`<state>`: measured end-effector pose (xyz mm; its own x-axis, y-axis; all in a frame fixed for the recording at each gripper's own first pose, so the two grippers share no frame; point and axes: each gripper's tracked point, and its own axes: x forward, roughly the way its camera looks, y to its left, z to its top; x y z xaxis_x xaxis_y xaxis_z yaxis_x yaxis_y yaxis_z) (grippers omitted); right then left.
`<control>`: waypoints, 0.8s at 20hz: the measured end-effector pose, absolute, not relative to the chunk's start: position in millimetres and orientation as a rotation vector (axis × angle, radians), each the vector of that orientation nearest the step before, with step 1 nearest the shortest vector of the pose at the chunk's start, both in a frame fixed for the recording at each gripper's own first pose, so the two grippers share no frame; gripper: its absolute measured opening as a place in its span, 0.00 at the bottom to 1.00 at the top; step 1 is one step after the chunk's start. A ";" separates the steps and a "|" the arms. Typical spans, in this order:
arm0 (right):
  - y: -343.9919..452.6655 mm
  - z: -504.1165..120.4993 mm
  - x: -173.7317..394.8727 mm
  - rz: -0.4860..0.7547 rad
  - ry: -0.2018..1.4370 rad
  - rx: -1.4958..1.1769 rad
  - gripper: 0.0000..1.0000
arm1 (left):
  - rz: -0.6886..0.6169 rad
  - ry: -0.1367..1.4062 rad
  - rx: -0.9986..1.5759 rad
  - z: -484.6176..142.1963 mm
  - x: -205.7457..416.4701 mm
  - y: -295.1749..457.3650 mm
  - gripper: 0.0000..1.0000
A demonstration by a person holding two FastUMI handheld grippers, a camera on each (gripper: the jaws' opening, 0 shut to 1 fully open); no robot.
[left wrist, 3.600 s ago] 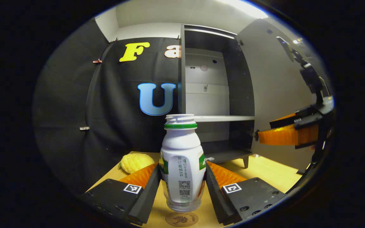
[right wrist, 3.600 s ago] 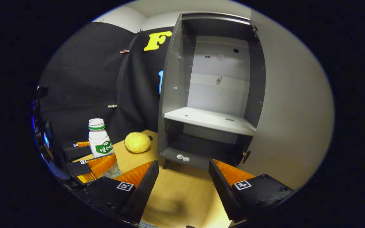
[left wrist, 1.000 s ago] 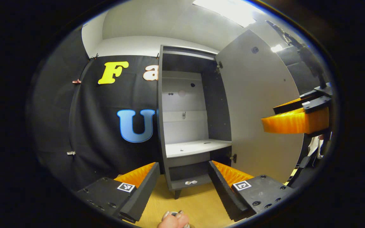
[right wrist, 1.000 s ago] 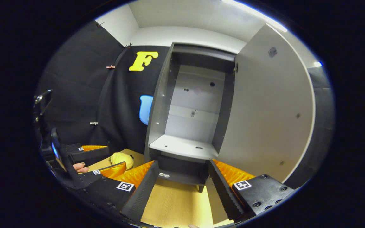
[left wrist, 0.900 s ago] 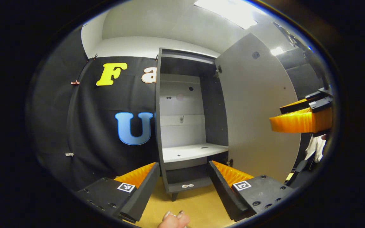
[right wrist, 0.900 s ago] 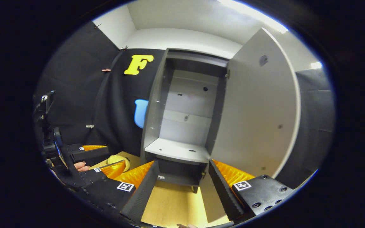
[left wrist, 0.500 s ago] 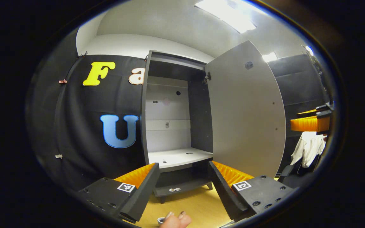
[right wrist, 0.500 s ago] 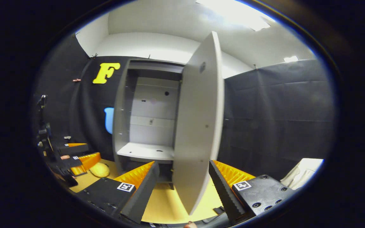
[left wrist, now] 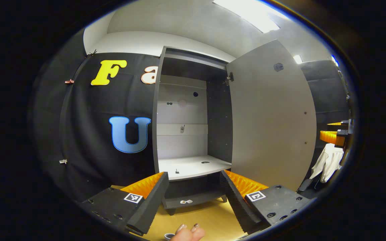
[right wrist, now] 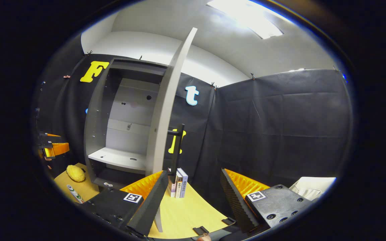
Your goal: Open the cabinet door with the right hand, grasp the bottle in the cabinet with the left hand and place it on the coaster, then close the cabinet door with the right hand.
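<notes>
The bottle stands on the table, tilted left.

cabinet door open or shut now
Open: the door swings clear of the cabinet, baring its shelf; the right gripper view shows it edge-on.

1. Your left tongs stand open with nothing between them, above the table.
2. Ahead of you the cabinet is open, its door swung out to the right.
3. The pale shelf sits between your fingers.
4. The other tongs show at the far right edge.
</notes>
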<state>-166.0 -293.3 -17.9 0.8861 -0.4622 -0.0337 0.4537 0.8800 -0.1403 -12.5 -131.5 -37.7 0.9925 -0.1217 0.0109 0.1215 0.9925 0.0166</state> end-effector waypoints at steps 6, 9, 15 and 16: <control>-301.9 -29.4 -143.1 -0.342 0.068 -0.085 0.97 | -0.039 -0.020 0.002 -33.1 15.8 -145.9 0.96; -298.6 -35.6 -136.3 -0.258 0.070 -0.058 0.94 | -0.002 -0.020 0.026 -32.2 25.5 -155.9 0.97; -288.3 -40.1 -129.3 -0.177 0.079 0.013 0.95 | 0.024 -0.017 0.060 -37.0 24.9 -168.5 0.97; -287.6 -41.1 -129.8 -0.176 0.084 0.018 0.94 | 0.012 -0.015 0.062 -39.5 24.3 -170.9 0.96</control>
<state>-129.8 -287.6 -41.1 0.9811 -0.1739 -0.0852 0.1754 0.9844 0.0107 24.3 -170.9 -39.5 0.9998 0.0113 0.0153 -0.0122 0.9980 0.0616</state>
